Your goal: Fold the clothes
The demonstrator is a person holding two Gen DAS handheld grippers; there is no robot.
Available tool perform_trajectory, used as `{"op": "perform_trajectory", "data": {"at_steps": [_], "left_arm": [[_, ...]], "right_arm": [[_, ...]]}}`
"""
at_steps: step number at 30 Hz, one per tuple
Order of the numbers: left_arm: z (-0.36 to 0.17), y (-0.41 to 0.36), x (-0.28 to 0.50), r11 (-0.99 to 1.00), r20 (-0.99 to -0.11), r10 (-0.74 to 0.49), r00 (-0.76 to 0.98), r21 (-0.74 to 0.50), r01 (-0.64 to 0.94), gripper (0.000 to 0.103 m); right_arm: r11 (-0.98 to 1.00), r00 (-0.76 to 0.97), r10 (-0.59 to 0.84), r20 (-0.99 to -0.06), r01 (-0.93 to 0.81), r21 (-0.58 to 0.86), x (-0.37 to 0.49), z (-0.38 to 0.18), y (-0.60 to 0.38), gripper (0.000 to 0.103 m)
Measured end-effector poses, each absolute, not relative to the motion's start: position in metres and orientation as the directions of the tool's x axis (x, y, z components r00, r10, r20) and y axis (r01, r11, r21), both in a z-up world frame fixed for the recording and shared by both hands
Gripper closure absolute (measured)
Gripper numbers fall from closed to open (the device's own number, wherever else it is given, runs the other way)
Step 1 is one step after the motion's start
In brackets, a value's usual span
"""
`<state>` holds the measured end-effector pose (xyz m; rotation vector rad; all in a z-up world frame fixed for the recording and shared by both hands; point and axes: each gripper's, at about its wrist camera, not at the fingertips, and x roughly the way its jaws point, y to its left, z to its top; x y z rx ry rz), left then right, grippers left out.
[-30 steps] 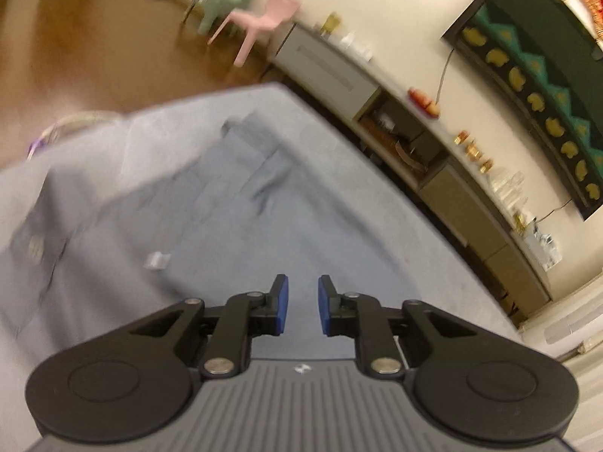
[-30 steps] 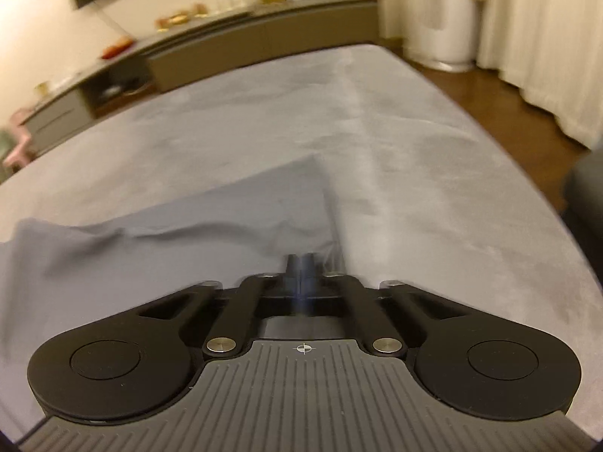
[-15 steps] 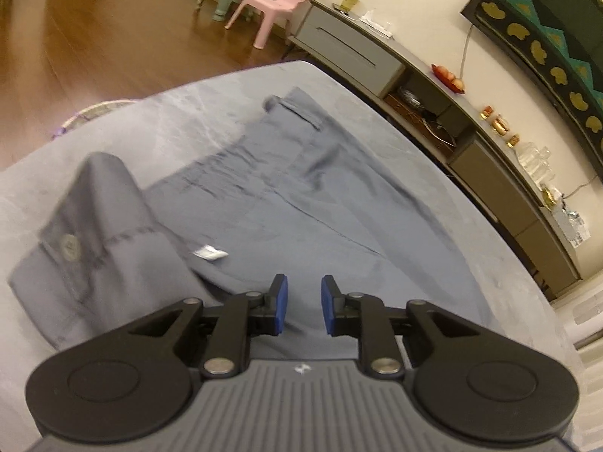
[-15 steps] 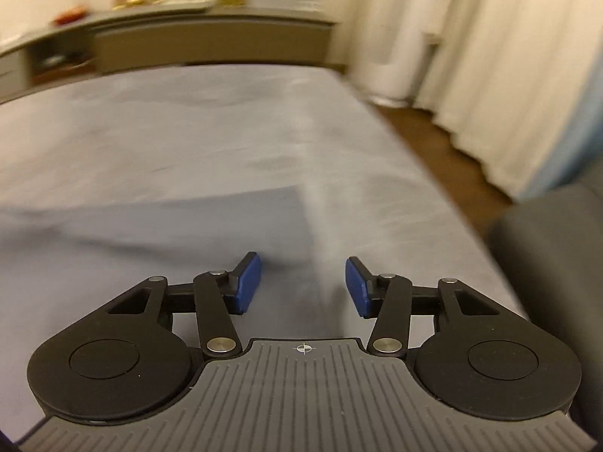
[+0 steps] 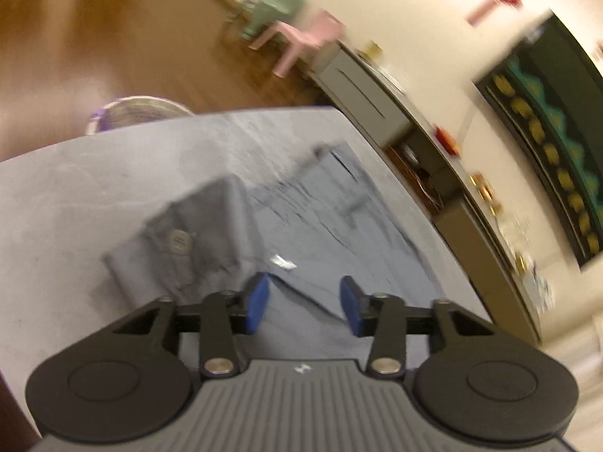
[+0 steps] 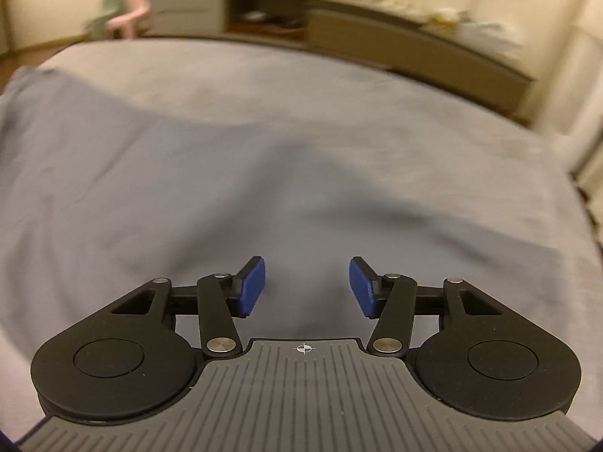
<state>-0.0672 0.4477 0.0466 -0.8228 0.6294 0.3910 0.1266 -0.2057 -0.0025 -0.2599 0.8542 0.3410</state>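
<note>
One grey garment (image 5: 331,226) is being spread across the worktop (image 5: 75,196), ahead of and beneath two tongs: left tongs (image 5: 303,303) and right tongs (image 6: 307,286) are being opened, nothing gripped

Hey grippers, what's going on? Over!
Left hand-held gripper opening, empty. Right hand-held gripper opening, empty. Grey trousers partly folded on table. Nothing in way.

Domestic living room. Indicators in the left wrist view: wood floor (image 5: 68,37) at 10 o'clock, pink child's chair (image 5: 305,35) and green child's chair (image 5: 275,7) at 12 o'clock, long low sideboard (image 5: 463,203) along the wall at 2 o'clock. Right wrist view: pale curtain (image 6: 580,86) at 2 o'clock.
</note>
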Motion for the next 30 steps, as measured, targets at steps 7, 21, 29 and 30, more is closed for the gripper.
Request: {"op": "perform_trajectory", "data": {"at_steps": [7, 21, 29, 30], "left_arm": [[0.066, 0.468, -0.091, 0.549, -0.59, 0.262, 0.764, -0.56, -0.621, 0.039], [0.021, 0.522, -0.12, 0.376, -0.646, 0.105, 0.756, -0.678, -0.631, 0.041], [0.008, 0.528, -0.103, 0.471, -0.653, 0.034, 0.757, -0.657, -0.589, 0.045], [0.003, 0.529, -0.101, 0.459, -0.672, 0.033, 0.74, -0.647, -0.608, 0.047]], "right_arm": [[0.884, 0.577, 0.314, -0.754, -0.466, 0.011, 0.125, 0.006, -0.178, 0.046], [0.858, 0.696, 0.34, -0.633, -0.505, -0.096, 0.083, 0.072, -0.052, 0.043], [0.558, 0.486, 0.69, -0.536, -0.829, -0.034, -0.005, 0.113, 0.151, 0.026], [0.527, 0.471, 0.694, -0.545, -0.848, -0.062, -0.008, 0.114, 0.182, 0.025]]}}
